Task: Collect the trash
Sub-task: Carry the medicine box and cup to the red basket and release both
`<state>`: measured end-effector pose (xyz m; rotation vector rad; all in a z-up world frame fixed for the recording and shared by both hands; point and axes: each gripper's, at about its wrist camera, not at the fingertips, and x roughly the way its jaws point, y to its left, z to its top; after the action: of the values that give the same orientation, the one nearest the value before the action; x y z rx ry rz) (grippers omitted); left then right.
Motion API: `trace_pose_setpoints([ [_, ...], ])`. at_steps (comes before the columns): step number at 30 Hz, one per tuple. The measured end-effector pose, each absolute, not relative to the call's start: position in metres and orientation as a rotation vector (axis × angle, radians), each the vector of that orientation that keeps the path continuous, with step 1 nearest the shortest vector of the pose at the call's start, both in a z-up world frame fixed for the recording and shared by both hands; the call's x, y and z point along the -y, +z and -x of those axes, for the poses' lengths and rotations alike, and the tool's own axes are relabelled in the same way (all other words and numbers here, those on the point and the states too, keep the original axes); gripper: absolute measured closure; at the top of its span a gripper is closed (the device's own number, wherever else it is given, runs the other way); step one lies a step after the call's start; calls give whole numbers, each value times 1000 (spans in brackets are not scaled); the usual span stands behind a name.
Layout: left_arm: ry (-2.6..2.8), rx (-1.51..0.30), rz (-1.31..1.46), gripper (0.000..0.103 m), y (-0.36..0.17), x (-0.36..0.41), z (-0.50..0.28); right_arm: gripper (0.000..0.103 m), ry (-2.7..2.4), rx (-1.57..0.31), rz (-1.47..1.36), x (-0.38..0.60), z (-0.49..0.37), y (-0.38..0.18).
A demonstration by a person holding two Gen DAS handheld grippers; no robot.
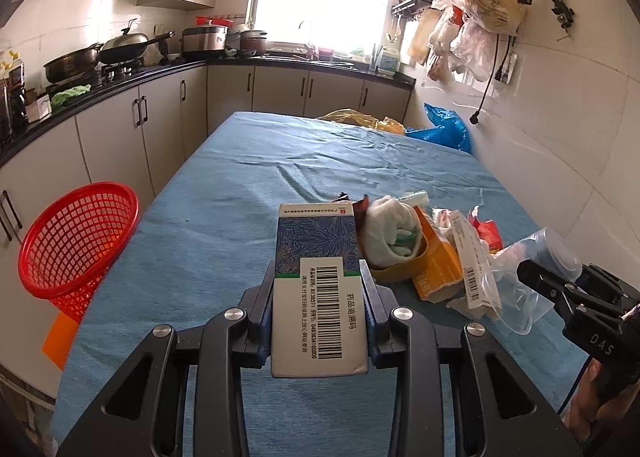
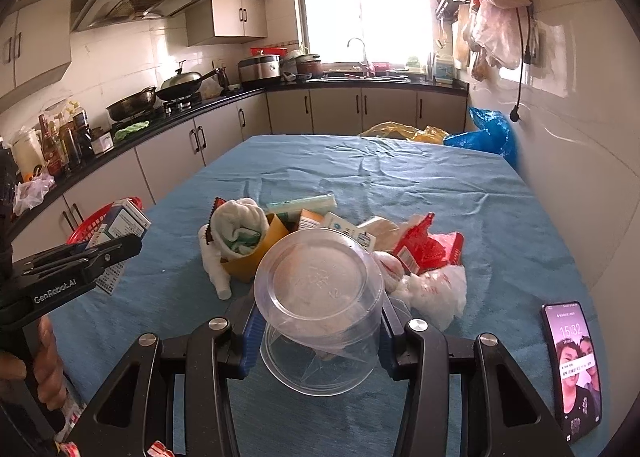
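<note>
My left gripper (image 1: 318, 289) is shut on a blue-and-white medicine box (image 1: 318, 257) with a barcode, held above the blue tablecloth. A clear plastic cup (image 2: 320, 297) lies on its side between the pads of my right gripper (image 2: 318, 321), which is shut on it. Beyond both lies a trash pile (image 2: 320, 229): a rolled white cloth (image 1: 394, 229), an orange carton (image 1: 436, 261), a red wrapper (image 2: 424, 245), and a white plastic bag (image 2: 436, 289). A red mesh basket (image 1: 76, 241) stands at the table's left edge. The right gripper and its cup also show in the left wrist view, at the right edge.
A phone (image 2: 574, 369) with a lit screen lies on the table (image 1: 240, 177) at the near right. Yellow and blue plastic bags (image 2: 480, 137) sit at the far end. Kitchen counters with pans run along the left and back; bags hang on the right wall.
</note>
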<state>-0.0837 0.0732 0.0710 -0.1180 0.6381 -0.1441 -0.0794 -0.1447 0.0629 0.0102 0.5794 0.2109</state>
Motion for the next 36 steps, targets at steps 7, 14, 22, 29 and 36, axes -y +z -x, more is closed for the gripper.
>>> trace_pose_setpoints([
  [7, -117, -626, 145, 70, 72, -94, 84, 53, 266, -579, 4, 125, 75, 73],
  [14, -85, -616, 169, 70, 75, -115, 83, 53, 356, -581, 30, 89, 67, 85],
  [22, 12, -595, 207, 70, 79, -167, 87, 53, 501, -629, 44, 35, 47, 96],
  [29, 131, -608, 245, 70, 77, -231, 74, 53, 629, -689, 16, -29, 7, 108],
  [36, 227, -639, 287, 70, 65, -292, 57, 52, 748, -797, -29, -106, -45, 97],
])
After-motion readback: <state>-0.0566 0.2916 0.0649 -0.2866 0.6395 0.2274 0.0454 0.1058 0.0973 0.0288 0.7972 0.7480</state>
